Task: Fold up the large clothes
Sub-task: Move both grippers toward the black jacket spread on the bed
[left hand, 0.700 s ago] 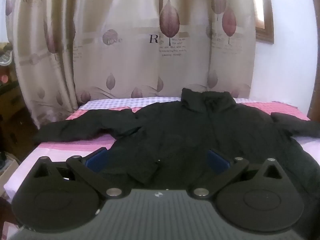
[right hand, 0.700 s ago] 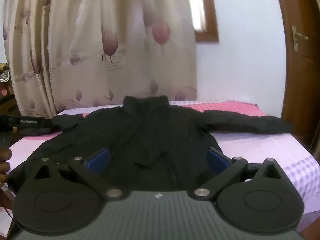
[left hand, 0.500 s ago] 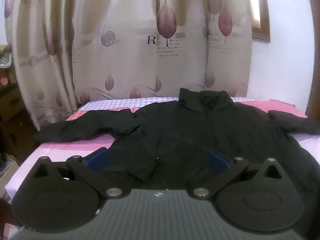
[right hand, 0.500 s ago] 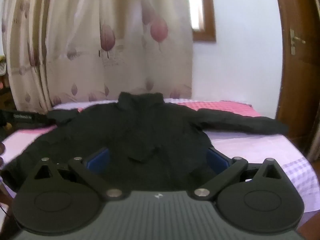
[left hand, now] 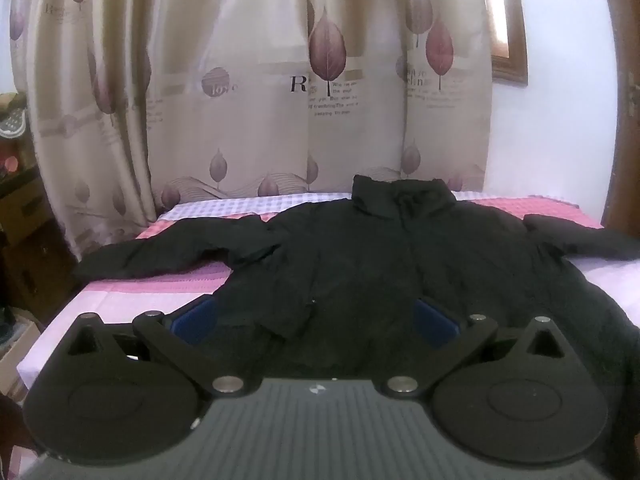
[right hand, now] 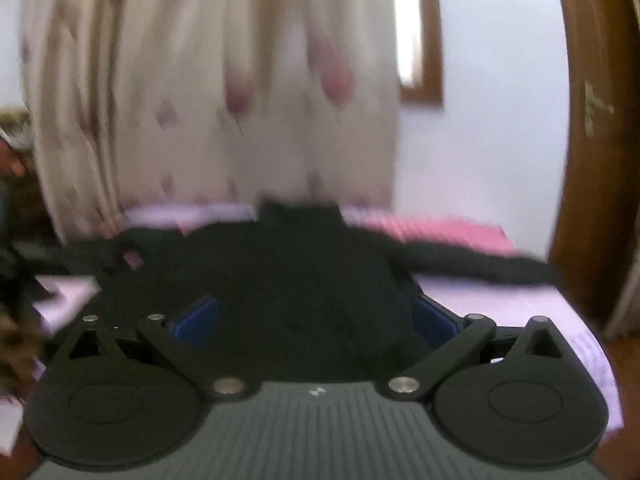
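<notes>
Lying spread flat on the bed (left hand: pixel 132 296), a black jacket (left hand: pixel 380 264) is seen ahead of both sets of jaws, collar at the far end and sleeves stretched out to either side. The left gripper (left hand: pixel 316 320) is held above the near hem with its jaws spread wide; nothing is clamped between the blue pads (left hand: pixel 196 316), and the jacket body is framed in the gap beyond them. The right gripper (right hand: pixel 316 316) is likewise held wide apart and empty, its blue pads (right hand: pixel 198 318) standing clear of the cloth. The right wrist view is blurred, so fine detail is not readable. A leaf-print curtain (left hand: pixel 280 92) is noted beyond the jaws, behind the bed.
</notes>
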A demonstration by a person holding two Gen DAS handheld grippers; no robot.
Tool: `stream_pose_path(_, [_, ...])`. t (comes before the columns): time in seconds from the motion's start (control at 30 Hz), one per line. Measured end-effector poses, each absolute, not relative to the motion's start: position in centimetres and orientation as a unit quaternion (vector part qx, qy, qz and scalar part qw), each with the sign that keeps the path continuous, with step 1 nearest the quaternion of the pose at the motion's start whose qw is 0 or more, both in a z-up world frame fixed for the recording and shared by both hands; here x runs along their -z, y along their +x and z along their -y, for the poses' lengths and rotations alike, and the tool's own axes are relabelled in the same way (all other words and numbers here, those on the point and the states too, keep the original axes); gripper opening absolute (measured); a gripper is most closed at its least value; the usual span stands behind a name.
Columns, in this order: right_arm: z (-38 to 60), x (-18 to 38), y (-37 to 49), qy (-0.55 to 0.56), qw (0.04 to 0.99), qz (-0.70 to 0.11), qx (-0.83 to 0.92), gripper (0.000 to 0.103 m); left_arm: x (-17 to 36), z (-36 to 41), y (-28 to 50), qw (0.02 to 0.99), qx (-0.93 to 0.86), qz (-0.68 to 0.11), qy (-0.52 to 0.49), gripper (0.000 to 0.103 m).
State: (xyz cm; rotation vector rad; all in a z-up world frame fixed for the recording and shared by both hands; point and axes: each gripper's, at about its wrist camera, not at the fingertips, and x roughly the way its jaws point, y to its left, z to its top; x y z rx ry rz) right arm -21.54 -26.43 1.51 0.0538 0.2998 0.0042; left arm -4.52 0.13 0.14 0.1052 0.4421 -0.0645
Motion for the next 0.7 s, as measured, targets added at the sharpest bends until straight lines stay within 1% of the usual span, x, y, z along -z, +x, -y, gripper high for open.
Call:
stream_pose_path(0.07, [25.7,-1.7,-21.9,0.009,0.990,-0.139,0.001,0.103,-0.1,-0.3,-4.7,0.974,0.032,-0.221,0.050,0.103])
stream_pose_path(0.13, [25.4,-1.6,-21.3,0.001,0.989,-0.151,0.003,0.103,0.0,-0.4,-4.9,0.973,0.032,-0.222,0.049,0.103])
stream_pose_path(0.27, [25.3,-0.9,-20.8,0.012,0.985,-0.171,-0.009,0.103,0.0,-0.5,-5.0,0.973,0.032,-0.224,0.053,0.103])
stream_pose_path(0.5, [25.3,-0.1,-20.9,0.002,0.985,-0.173,-0.010,0.103,0.5,-0.9,-4.8,0.971,0.030,-0.231,0.057,0.103])
stream_pose_path(0.7, [25.7,0.9,-20.1,0.007,0.981,-0.194,-0.011,0.103,1.1,-0.9,-4.8,0.970,0.025,-0.233,0.068,0.103])
